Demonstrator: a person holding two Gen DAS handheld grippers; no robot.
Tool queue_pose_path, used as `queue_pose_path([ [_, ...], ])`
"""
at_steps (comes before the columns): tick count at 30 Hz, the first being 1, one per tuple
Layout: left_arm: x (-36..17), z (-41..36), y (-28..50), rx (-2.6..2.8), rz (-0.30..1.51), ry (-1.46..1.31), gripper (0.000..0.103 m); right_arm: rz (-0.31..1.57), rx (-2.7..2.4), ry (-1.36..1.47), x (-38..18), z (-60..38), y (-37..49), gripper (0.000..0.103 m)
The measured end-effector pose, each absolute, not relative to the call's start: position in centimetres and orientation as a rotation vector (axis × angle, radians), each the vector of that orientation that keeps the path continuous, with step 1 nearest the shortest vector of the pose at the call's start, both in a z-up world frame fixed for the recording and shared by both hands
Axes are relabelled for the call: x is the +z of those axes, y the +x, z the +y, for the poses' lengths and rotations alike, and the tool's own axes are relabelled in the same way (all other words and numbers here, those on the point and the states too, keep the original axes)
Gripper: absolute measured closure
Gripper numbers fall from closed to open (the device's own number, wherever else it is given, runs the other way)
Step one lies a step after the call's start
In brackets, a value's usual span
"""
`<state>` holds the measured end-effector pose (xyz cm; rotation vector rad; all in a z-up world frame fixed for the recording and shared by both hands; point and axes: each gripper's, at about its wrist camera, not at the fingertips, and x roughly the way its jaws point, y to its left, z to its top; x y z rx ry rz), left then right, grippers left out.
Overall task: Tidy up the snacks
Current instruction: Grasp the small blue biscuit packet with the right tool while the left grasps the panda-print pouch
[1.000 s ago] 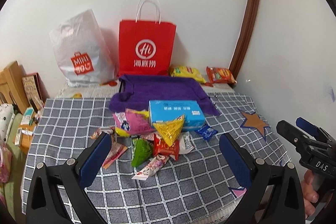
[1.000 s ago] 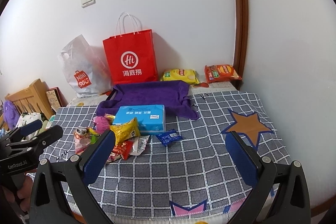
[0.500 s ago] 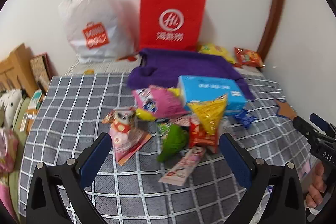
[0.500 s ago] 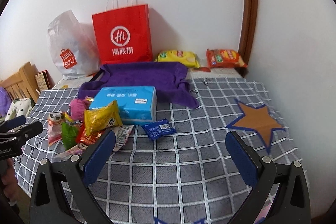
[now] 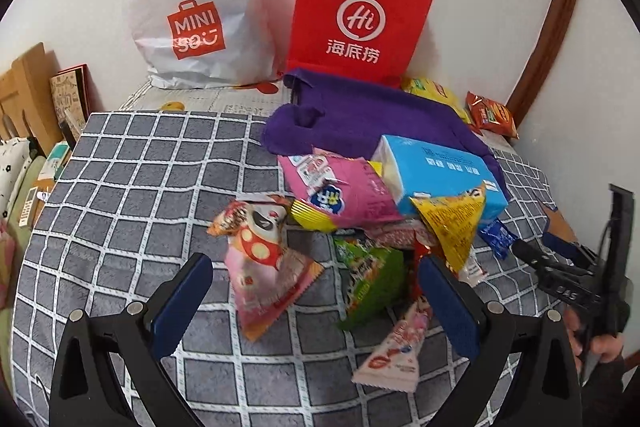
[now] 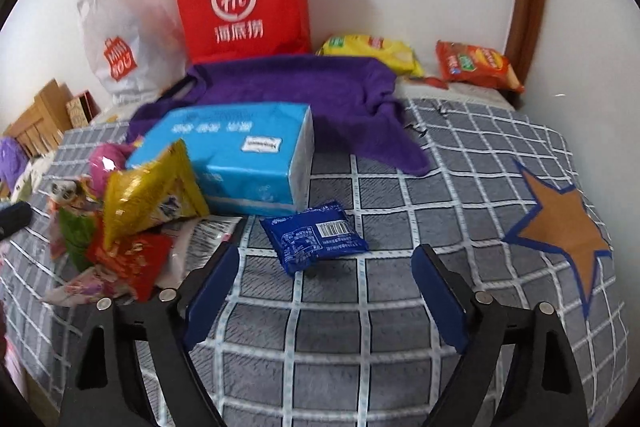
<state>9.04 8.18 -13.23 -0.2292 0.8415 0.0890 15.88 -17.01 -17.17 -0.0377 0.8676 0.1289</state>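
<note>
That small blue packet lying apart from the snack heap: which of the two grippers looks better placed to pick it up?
The right gripper, probably. The blue packet lies just ahead of its open, just-narrowing jaws with nothing between them. The left gripper is open over the pink packet and green packet.

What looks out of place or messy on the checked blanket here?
The snack packets lie jumbled, overlapping against the blue tissue pack. One small blue packet lies apart from them. The purple cloth is rumpled.
</note>
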Motion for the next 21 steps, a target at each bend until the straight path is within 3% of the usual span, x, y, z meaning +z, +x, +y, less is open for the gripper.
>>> queue_pose_path([
  [12, -14.5, 10.1, 10.2, 0.1, 0.925, -0.201, 0.0, 0.957, 0.146, -0.058, -20.7, -16.5, 19.4, 0.022],
  [16, -15.4, 10.5, 10.0, 0.092, 0.946, -0.199, 0.0, 0.942, 0.158, -0.068, -20.6, -16.2, 19.2, 0.036],
  [17, -15.5, 10.6, 9.9, 0.094, 0.947, -0.203, 0.0, 0.937, 0.161, -0.068, -20.5, -16.2, 19.2, 0.044],
  [21, -16.3, 11.4, 9.6, 0.116, 0.959, -0.212, 0.0, 0.931, 0.162, -0.062, -20.4, -16.4, 18.9, 0.051],
])
